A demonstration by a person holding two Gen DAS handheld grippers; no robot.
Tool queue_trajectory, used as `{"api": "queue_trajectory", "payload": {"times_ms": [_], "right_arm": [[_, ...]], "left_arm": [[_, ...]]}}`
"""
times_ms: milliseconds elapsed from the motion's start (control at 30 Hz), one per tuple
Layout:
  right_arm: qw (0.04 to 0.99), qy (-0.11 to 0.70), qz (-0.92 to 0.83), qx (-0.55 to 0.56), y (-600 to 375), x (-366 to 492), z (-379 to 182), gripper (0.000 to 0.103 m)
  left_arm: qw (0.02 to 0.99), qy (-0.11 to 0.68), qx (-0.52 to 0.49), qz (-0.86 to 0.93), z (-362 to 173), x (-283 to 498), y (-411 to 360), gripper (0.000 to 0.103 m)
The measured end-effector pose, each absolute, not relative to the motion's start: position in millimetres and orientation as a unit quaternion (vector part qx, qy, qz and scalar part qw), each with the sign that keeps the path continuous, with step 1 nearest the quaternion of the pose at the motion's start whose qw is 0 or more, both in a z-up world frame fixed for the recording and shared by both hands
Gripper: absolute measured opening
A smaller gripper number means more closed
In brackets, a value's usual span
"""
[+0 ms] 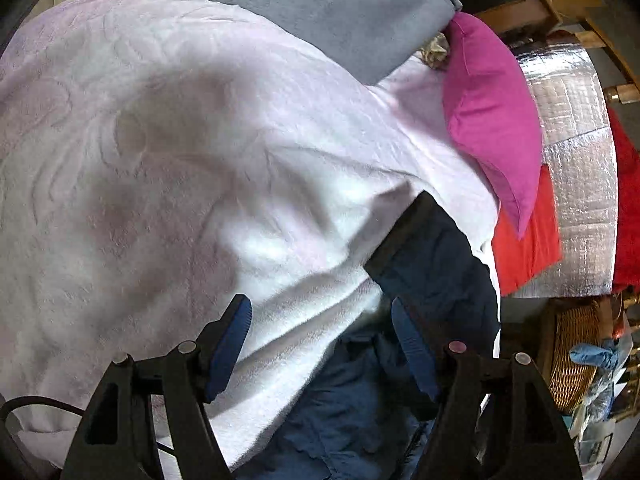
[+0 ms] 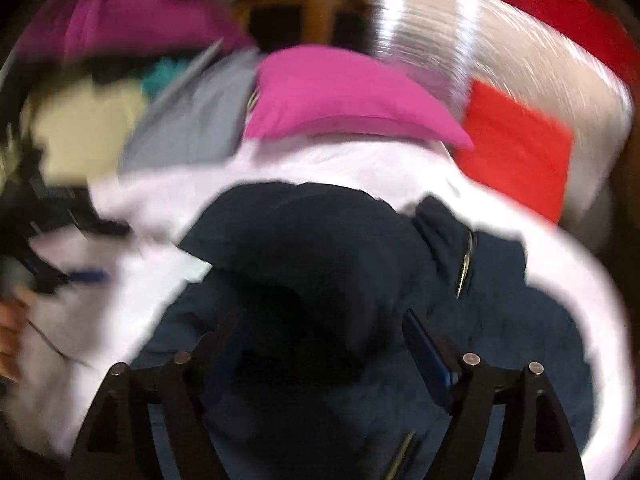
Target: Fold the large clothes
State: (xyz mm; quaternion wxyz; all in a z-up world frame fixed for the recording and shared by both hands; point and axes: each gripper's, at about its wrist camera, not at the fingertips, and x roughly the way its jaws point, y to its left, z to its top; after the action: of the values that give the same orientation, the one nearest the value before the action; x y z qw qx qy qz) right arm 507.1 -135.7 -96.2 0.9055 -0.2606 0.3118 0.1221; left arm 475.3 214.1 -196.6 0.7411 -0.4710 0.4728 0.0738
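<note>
A: Where's the navy jacket [image 2: 320,264]?

B: Spread on the pale blanket [image 1: 168,128], right under and ahead of the right gripper [image 2: 324,344], jaws apart, pinching nothing (picture's smeared).

A: And the left gripper [image 1: 322,320]?

B: Also spread, empty; the jacket's cuff lies just beyond its right finger. Pink pillow [image 1: 492,120] farther right.

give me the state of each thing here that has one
left gripper: open, holding nothing
right gripper: open, nothing gripped
navy jacket: bunched on the white blanket, zipper partly open
white blanket: spread out, rumpled
magenta pillow: lying at the blanket's edge
</note>
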Motion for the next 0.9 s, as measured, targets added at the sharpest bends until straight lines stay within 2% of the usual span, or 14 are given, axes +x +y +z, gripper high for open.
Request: {"api": "queue_trajectory", "payload": {"times_ms": [100, 167, 200, 233, 267, 300, 433, 567, 667, 700, 733, 767, 867, 900], "right_arm": [[0.878, 0.281, 0.082, -0.378, -103, 520, -114, 0.083], [0.874, 0.277, 0.063, -0.395, -94, 530, -120, 0.082], [0.881, 0.274, 0.061, -0.382, -93, 534, -118, 0.078], [0.889, 0.276, 0.063, -0.359, -95, 537, -114, 0.056], [0.900, 0.288, 0.070, -0.320, -99, 541, -108, 0.040], [0.912, 0.298, 0.072, -0.272, -109, 544, -101, 0.034], [0.948, 0.285, 0.069, -0.123, -161, 538, -79, 0.025], [0.941, 0.293, 0.067, 0.157, -275, 529, -73, 0.025], [0.882, 0.308, 0.069, 0.349, -356, 512, -111, 0.025], [0.855, 0.321, 0.067, 0.403, -377, 506, -133, 0.029], [0.825, 0.340, 0.065, 0.446, -394, 499, -158, 0.040], [0.807, 0.353, 0.062, 0.469, -403, 494, -174, 0.047], [0.801, 0.343, 0.088, 0.483, -408, 473, -186, 0.048], [0.809, 0.348, 0.086, 0.466, -406, 469, -181, 0.052]], "left_arm": [[0.746, 0.479, -0.454, 0.095, -194, 479, 215, 0.073], [0.743, 0.477, -0.459, 0.096, -194, 476, 219, 0.073], [0.743, 0.476, -0.461, 0.096, -196, 478, 218, 0.073], [0.743, 0.476, -0.460, 0.097, -195, 478, 218, 0.073], [0.745, 0.478, -0.456, 0.099, -195, 478, 218, 0.073], [0.745, 0.480, -0.452, 0.100, -195, 479, 218, 0.073], [0.748, 0.486, -0.441, 0.100, -195, 484, 213, 0.073], [0.760, 0.494, -0.410, 0.094, -192, 492, 198, 0.073], [0.770, 0.505, -0.379, 0.087, -190, 498, 182, 0.073], [0.774, 0.510, -0.366, 0.082, -190, 501, 174, 0.073], [0.776, 0.513, -0.358, 0.079, -189, 502, 169, 0.073], [0.780, 0.516, -0.346, 0.076, -189, 504, 162, 0.073], [0.789, 0.530, -0.306, 0.064, -190, 510, 140, 0.073], [0.790, 0.532, -0.299, 0.062, -191, 511, 137, 0.073]]}}
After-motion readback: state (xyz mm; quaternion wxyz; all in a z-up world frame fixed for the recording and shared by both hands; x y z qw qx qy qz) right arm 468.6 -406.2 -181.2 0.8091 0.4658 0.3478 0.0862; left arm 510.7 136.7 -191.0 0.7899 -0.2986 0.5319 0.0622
